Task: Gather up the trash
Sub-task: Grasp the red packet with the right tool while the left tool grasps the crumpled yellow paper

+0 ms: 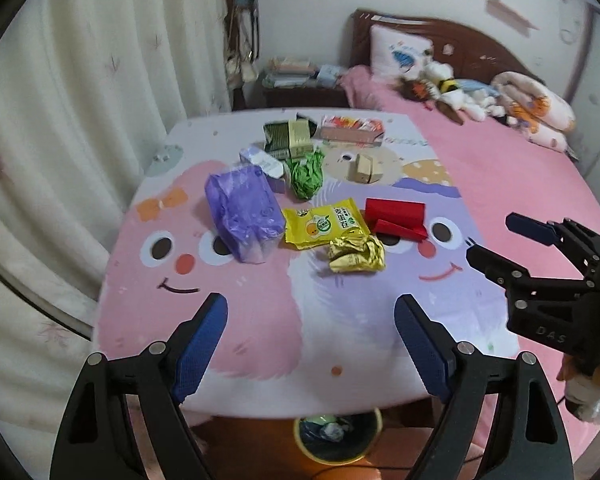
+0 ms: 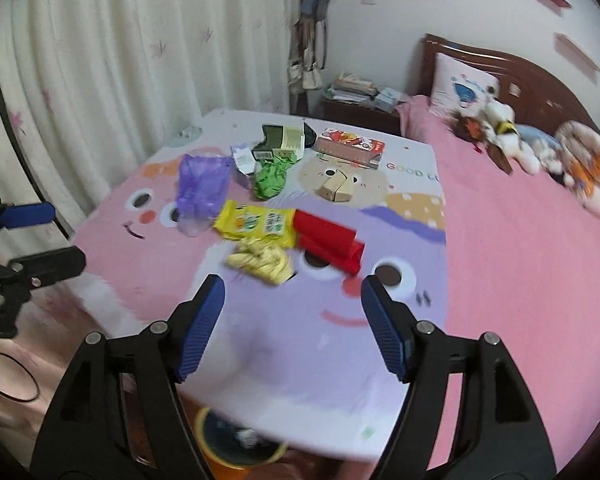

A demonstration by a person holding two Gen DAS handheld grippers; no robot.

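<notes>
Cartoon-face pink-and-lilac table cover [image 1: 260, 320]; crumpled purple plastic bag [image 1: 242, 212], yellow snack packet [image 1: 320, 226], gold foil wrapper [image 1: 356, 254], red folded card box [image 1: 398, 220], green crumpled paper [image 1: 306, 174].

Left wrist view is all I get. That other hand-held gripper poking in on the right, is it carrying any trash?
Observer: No. The right wrist view looks straight along the right hand-held gripper: its jaws stand open with nothing between them.
Operator: The print beside the box at the far end is a blur for me.
Observer: In the right wrist view it reads "GOOD LU", just right of the box.
Operator: Anything low down that I miss?
Observer: A black cable loop shows low down, left of the table.
</notes>
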